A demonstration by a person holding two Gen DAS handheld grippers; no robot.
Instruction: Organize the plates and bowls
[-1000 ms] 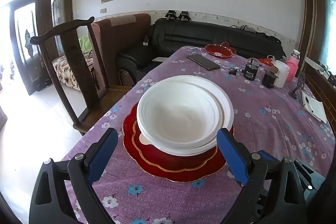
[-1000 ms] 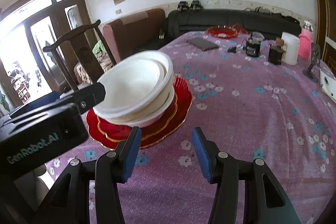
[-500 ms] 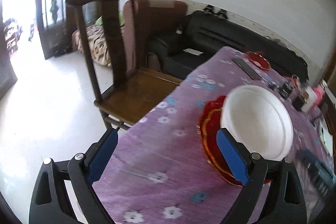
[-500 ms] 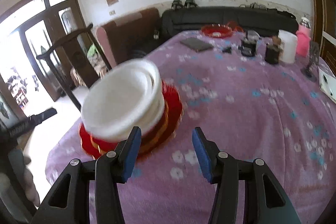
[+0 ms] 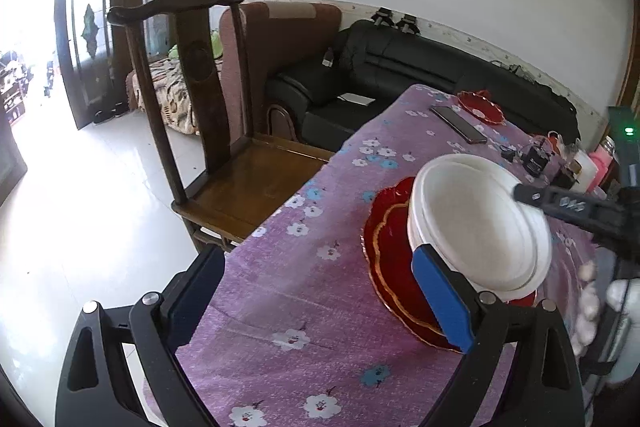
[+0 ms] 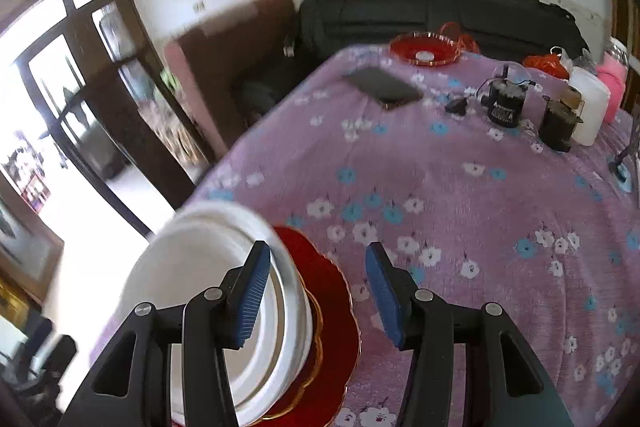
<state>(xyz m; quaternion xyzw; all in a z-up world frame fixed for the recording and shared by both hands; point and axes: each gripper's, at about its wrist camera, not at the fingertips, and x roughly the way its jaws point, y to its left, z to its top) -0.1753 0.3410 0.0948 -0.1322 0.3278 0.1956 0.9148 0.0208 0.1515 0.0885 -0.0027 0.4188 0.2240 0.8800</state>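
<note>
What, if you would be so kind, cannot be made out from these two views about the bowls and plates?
- Bowl count: the white bowls nest closely, and the right gripper covers part of them in the right wrist view.
- Red plates: the bowls hide their middles in both views, so their number is unclear.
- Near side of the stack: the left gripper's blue pad hides it in the left wrist view.
- Far red dish: its small white content is too small to identify.

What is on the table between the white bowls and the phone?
Only bare purple flowered tablecloth. In the right wrist view, nothing sits on it between the stacked white bowls and the dark phone.
</note>
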